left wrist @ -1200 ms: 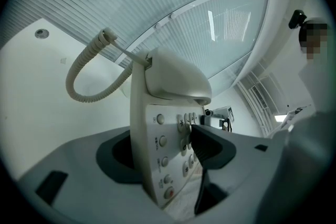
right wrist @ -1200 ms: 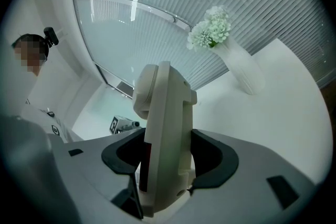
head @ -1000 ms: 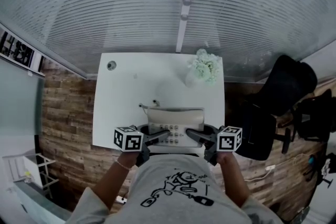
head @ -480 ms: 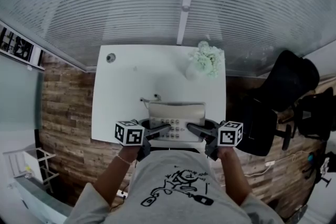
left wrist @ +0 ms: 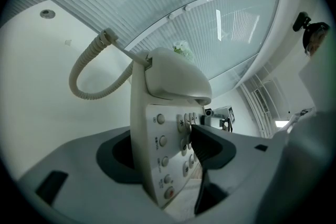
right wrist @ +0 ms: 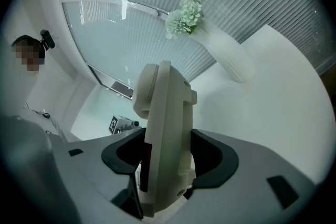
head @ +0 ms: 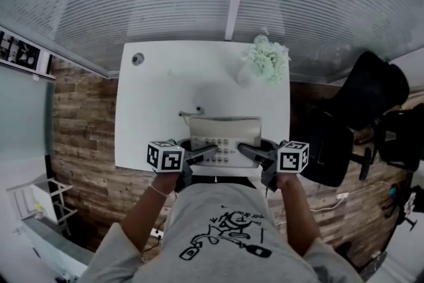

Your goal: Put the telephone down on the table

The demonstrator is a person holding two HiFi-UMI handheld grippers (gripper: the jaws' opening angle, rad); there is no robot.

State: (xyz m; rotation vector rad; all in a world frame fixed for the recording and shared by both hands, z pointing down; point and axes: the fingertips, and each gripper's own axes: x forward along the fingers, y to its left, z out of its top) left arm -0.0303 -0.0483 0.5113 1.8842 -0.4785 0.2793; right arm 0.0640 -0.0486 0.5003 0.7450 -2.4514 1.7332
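A beige desk telephone with its handset on the cradle sits over the near part of the white table. My left gripper is shut on its left side and my right gripper on its right side. In the left gripper view the keypad face stands edge-on between the dark jaws of the left gripper, with the handset and coiled cord beyond. In the right gripper view the telephone is clamped by the right gripper. Whether its base touches the table I cannot tell.
A white vase with pale green flowers stands at the table's far right, also visible as the vase in the right gripper view. A round grommet is at the far left corner. A black chair stands right of the table.
Both grippers and the telephone between them have sunk a little toward the table top. The grip on each side is unchanged.
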